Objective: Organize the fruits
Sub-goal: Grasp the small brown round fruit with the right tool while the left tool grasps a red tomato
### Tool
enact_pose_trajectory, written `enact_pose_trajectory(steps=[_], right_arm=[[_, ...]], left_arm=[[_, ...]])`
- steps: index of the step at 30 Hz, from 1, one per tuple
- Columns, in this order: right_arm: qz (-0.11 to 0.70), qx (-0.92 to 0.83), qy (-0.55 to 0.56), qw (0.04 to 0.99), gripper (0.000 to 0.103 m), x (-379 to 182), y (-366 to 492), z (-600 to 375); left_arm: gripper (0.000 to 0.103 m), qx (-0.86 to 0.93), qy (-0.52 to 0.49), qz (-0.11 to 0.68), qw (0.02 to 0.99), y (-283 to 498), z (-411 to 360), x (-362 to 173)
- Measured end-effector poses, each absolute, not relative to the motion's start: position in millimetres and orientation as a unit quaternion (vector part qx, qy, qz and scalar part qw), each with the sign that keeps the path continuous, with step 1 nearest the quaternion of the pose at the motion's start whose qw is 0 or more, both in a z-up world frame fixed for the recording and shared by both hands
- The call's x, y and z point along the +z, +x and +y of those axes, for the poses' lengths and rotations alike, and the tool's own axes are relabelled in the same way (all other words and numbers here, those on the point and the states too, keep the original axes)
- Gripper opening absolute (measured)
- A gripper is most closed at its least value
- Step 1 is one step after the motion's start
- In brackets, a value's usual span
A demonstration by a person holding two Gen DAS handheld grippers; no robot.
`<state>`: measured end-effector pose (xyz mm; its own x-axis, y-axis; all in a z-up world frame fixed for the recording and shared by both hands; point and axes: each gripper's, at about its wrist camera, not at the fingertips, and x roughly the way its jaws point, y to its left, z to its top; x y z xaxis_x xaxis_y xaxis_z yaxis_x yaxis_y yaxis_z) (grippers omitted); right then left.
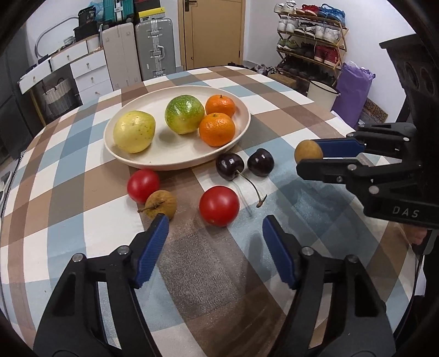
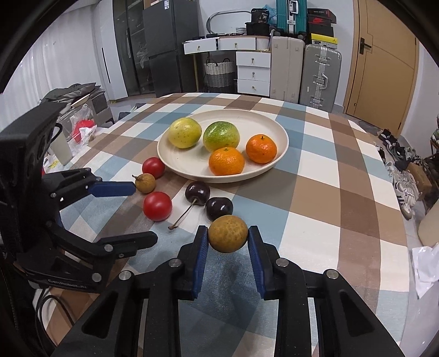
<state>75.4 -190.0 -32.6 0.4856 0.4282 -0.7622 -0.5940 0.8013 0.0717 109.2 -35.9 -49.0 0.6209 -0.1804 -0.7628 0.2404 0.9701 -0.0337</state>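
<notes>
On a checked surface (image 2: 315, 192), the right gripper (image 2: 228, 239) is clenched on a brown longan (image 2: 227, 233), held clear of the cloth. The left gripper (image 1: 214, 228) hangs released, its blue pads straddling nothing, with a red tomato (image 1: 219, 205) just beyond at twelve o'clock. At its eleven o'clock, the cream plate (image 1: 175, 162) holds two oranges and two green-yellow fruits.

"DAS" on the right gripper (image 1: 308, 160) body; "36" on a black box (image 2: 261, 18) atop the drawers.
</notes>
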Motion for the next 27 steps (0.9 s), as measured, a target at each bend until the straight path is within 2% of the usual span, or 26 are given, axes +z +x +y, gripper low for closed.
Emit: enact_pose_trajectory(steps=[2, 4, 11, 13, 27], right_arm=[[0.407, 0.298, -0.099, 0.858, 0.03, -30, 75, -193], [0.405, 0.297, -0.097, 0.859, 0.03, -28, 75, -194], [0.402, 0.294, -0.085, 0.863, 0.03, -22, 79, -204], [0.401, 0.293, -0.082, 0.864, 0.03, -21, 80, -206], [0.4, 0.299, -0.075, 0.863, 0.03, -20, 78, -207]], left_arm=[[0.064, -0.121, 0.03, 0.421, 0.898, 112, -37, -50], [0.055, -0.124, 0.028, 0.424, 0.897, 115, -39, -51], [0.04, -0.131, 0.041, 0.435, 0.89, 124, -47, -55], [0.028, -0.128, 0.043, 0.433, 0.891, 124, -48, -54], [0.028, -0.123, 0.025, 0.409, 0.904, 118, -37, -42]])
